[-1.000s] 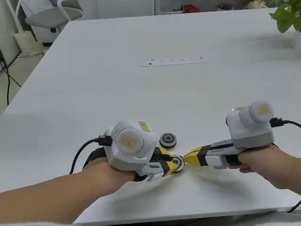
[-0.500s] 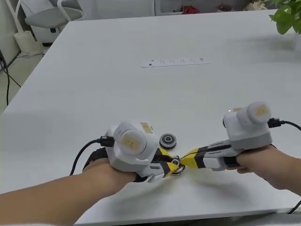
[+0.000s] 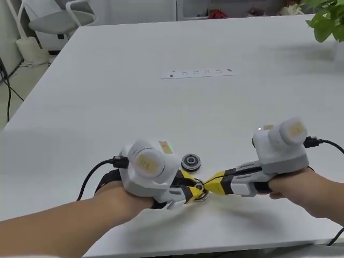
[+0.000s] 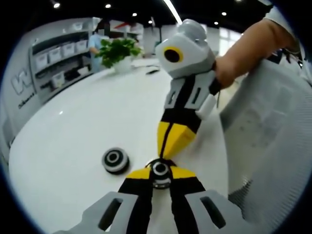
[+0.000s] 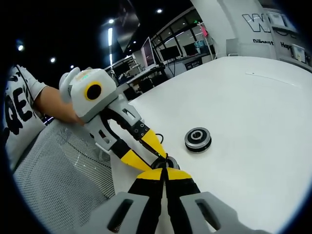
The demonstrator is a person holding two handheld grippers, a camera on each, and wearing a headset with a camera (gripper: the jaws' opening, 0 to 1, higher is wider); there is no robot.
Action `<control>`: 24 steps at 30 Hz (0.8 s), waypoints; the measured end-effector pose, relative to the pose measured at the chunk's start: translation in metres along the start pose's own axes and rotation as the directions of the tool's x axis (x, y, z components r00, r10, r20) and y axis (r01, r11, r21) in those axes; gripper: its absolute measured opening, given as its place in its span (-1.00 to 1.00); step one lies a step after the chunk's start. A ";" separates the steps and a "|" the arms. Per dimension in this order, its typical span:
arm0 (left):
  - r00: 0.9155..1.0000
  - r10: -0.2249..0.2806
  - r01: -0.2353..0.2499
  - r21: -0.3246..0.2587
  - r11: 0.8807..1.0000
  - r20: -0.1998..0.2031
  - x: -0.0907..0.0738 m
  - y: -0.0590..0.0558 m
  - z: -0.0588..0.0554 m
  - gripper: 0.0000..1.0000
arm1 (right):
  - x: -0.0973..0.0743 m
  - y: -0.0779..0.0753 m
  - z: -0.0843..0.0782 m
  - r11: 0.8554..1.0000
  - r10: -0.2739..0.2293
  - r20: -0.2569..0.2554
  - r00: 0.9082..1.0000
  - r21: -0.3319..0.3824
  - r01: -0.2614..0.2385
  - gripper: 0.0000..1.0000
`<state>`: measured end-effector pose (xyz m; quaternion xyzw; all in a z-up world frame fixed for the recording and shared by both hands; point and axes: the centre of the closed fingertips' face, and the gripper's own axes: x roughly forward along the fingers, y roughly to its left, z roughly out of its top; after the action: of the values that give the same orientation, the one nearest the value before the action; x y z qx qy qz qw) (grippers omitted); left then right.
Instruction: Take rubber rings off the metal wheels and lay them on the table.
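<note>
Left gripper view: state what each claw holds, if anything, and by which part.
Left claw grips a metal wheel across its outer edge. Right claw is shut at the rim, seemingly pinching the rubber ring.

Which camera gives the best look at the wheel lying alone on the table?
The right gripper view: the wheel sits unblocked, ring and hub distinct. Left gripper view shows it similarly; head view, much smaller.

The left gripper [image 4: 161,175] pinches a small metal wheel [image 4: 161,168] above the white table [image 4: 68,126], the right gripper [image 4: 165,155] meets that wheel tip-first with its jaws together, and another wheel [image 4: 115,160] lies near.
</note>
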<state>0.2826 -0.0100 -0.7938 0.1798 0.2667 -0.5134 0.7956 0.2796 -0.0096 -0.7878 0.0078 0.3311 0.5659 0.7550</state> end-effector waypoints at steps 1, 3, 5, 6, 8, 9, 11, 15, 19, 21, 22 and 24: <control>1.000 -0.007 0.007 -0.007 1.000 0.001 0.000 0.000 0.000 -0.74 | -0.001 -0.001 0.000 1.000 0.000 0.001 1.000 0.000 0.000 -1.00; 1.000 -0.011 0.011 -0.008 1.000 0.000 -0.001 0.000 -0.001 -0.73 | -0.001 0.000 0.001 1.000 0.004 0.002 1.000 0.004 -0.004 -1.00; 1.000 -0.016 0.016 -0.009 1.000 -0.002 -0.002 -0.001 -0.001 -0.73 | -0.001 0.001 0.002 1.000 0.008 0.003 1.000 0.007 -0.008 -1.00; 1.000 -0.026 0.026 0.006 1.000 -0.006 -0.003 -0.001 -0.002 -0.73 | -0.001 0.001 0.002 1.000 0.010 0.004 1.000 0.009 -0.010 -1.00; 0.999 -0.037 0.037 -0.005 0.999 -0.011 -0.006 -0.001 -0.003 -0.74 | -0.001 0.001 0.003 1.000 0.011 0.006 1.000 0.010 -0.011 -1.00; 0.999 -0.040 0.040 -0.005 0.999 -0.010 -0.007 -0.001 -0.003 -0.72 | -0.001 0.002 0.004 1.000 0.012 0.007 1.000 0.009 -0.012 -1.00; 0.999 -0.046 0.046 -0.009 0.999 -0.004 -0.010 -0.001 -0.002 -0.70 | -0.001 0.003 0.005 1.000 0.013 0.009 1.000 0.008 -0.013 -1.00; 0.999 -0.048 0.048 -0.014 0.999 0.022 -0.016 0.000 0.004 -0.64 | -0.002 0.005 0.008 1.000 0.016 0.011 1.000 0.008 -0.016 -1.00; 0.997 -0.056 0.056 -0.014 0.998 0.050 -0.024 0.000 0.011 -0.55 | -0.003 0.007 0.012 1.000 0.022 0.021 1.000 0.009 -0.022 -1.00; 0.997 -0.058 0.058 -0.005 0.998 0.055 -0.029 -0.001 0.011 -0.51 | -0.005 0.006 0.014 1.000 0.025 0.030 0.999 0.011 -0.025 -1.00; 0.997 -0.059 0.060 -0.004 0.998 0.056 -0.031 0.000 0.011 -0.49 | -0.005 0.007 0.016 1.000 0.027 0.035 0.999 0.012 -0.027 -1.00; 0.996 -0.059 0.060 -0.004 0.998 0.059 -0.036 0.001 0.010 -0.45 | -0.005 0.009 0.019 0.999 0.030 0.043 0.999 0.011 -0.030 -1.00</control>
<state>0.2738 0.0107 -0.7636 0.1542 0.2499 -0.5412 0.7880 0.2809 -0.0042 -0.7672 0.0294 0.3182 0.5748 0.7533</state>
